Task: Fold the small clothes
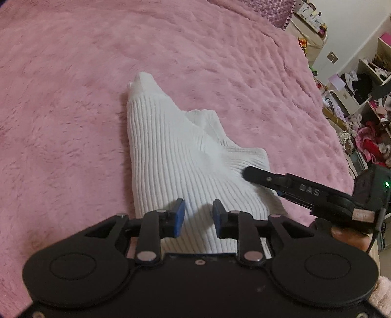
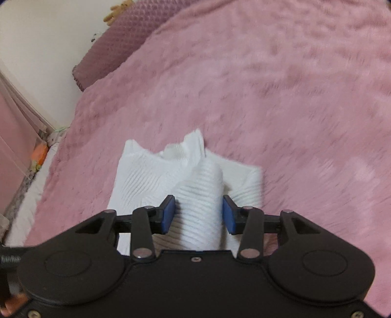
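A white ribbed knit garment (image 1: 166,151) lies partly folded on the pink fluffy blanket (image 1: 73,97), its narrow end pointing away. My left gripper (image 1: 198,217) hovers over the garment's near end, open, its blue pads clear of the cloth. My right gripper (image 1: 245,172) comes in from the right with its tip on the garment's right side, where the fabric puckers. In the right wrist view a raised fold of the garment (image 2: 199,195) fills the gap between the blue pads (image 2: 168,215) of the right gripper (image 2: 198,215), which is shut on it.
A purple quilted pillow (image 2: 110,49) sits at the bed's head by the wall, with a stuffed toy (image 2: 117,9) behind it. Cluttered shelves (image 1: 366,97) and piled clothes stand past the bed's right edge. A person's hand (image 1: 342,234) holds the right gripper.
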A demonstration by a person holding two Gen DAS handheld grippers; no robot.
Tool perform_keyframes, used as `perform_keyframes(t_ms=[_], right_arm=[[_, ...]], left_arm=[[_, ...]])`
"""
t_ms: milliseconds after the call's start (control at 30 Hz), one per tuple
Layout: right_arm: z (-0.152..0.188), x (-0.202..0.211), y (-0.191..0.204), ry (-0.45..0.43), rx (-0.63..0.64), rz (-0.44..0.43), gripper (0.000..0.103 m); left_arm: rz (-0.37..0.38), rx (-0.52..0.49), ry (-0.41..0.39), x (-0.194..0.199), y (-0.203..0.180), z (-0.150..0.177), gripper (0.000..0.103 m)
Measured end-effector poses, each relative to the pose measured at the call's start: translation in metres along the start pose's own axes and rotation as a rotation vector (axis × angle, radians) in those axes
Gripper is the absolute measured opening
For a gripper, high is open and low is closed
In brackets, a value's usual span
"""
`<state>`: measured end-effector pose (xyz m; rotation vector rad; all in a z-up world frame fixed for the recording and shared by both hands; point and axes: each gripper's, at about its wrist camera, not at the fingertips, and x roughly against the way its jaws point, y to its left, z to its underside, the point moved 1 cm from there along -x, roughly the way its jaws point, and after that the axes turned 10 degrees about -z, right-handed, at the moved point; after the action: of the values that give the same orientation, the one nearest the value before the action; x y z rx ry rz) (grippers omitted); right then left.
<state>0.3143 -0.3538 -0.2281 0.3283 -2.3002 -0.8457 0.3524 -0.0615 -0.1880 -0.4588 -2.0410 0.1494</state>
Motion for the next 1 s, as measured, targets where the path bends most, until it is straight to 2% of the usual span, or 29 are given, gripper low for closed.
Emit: perform_keyframes(t_ms=[33, 67, 167, 300, 367, 500, 700, 767, 833, 900, 1000], right_arm=[[0.001, -0.001, 0.0, -0.004, -0.01, 0.001, 0.021], [0.001, 0.0, 0.001, -0.008, -0.017, -0.002, 0.018], [-0.001, 0.01, 0.004, -0.035, -0.015, 0.003, 0.016], [-0.013, 0.032, 0.009, -0.086, 0.019, 0.023, 0.015], [-0.017, 0.032, 0.004, -0.078, -0.004, 0.031, 0.015], [-0.008, 0.012, -0.018, 0.001, -0.04, 0.083, 0.015], [0.002, 0.015, -0.032, -0.04, -0.067, 0.046, 0.016], [0.003, 0.028, -0.026, -0.074, -0.049, 0.042, 0.029], [0.006, 0.046, -0.015, -0.095, 0.002, 0.061, 0.037], [0.013, 0.062, -0.006, -0.088, 0.018, 0.03, 0.038], [0.026, 0.075, 0.001, -0.059, 0.006, 0.031, 0.044]], left_arm=[[-0.006, 0.002, 0.0, -0.001, -0.002, -0.001, 0.026], [-0.008, -0.001, 0.001, -0.001, -0.003, -0.001, 0.026], [0.007, -0.013, -0.002, 0.003, -0.01, -0.002, 0.03], [0.076, -0.014, 0.018, 0.006, -0.02, -0.002, 0.03], [0.094, -0.02, 0.024, 0.003, -0.025, 0.0, 0.031], [0.09, -0.015, 0.073, -0.014, -0.029, 0.01, 0.032], [0.059, -0.068, 0.066, -0.019, -0.039, 0.02, 0.033], [0.067, -0.068, 0.057, -0.012, -0.041, 0.02, 0.033], [0.079, -0.057, 0.058, -0.004, -0.039, 0.02, 0.033], [0.081, -0.052, 0.057, 0.004, -0.036, 0.024, 0.033], [0.031, -0.063, 0.056, 0.012, -0.034, 0.033, 0.034]])
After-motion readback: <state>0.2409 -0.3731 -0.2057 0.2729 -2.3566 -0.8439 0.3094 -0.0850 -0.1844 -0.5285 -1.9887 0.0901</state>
